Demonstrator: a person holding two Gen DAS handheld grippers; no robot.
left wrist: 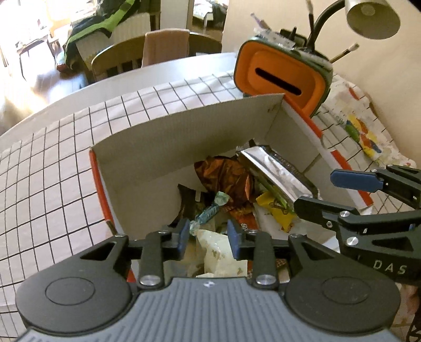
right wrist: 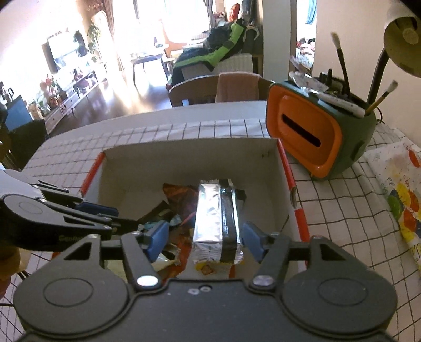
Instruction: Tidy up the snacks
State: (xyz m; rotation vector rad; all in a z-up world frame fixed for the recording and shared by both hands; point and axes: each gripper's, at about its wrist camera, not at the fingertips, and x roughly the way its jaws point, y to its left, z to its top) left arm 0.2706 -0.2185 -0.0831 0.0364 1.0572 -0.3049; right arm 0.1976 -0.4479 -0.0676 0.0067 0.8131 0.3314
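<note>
A grey cardboard box [left wrist: 168, 147] [right wrist: 184, 157] with orange-red rims stands on the checked cloth and holds a heap of snacks. A silver foil packet [right wrist: 210, 218] [left wrist: 279, 171] with a dark band lies on top of the heap. My right gripper [right wrist: 205, 239] [left wrist: 314, 190] is open, one blue pad on each side of that packet, with a clear gap on the left. My left gripper [left wrist: 208, 239] [right wrist: 118, 218] hangs open over the box's near-left part. Below it lie a cream wrapper [left wrist: 218, 252] and a blue-green twisted candy [left wrist: 208, 213]. Brown and yellow wrappers lie deeper in the heap.
An orange and green holder [left wrist: 281, 79] [right wrist: 310, 131] with brushes stands just behind the box's right corner. A lamp [left wrist: 373, 15] hangs above it. A colourful printed sheet [right wrist: 400, 189] lies to the right. A chair [right wrist: 210, 89] stands beyond the table's far edge.
</note>
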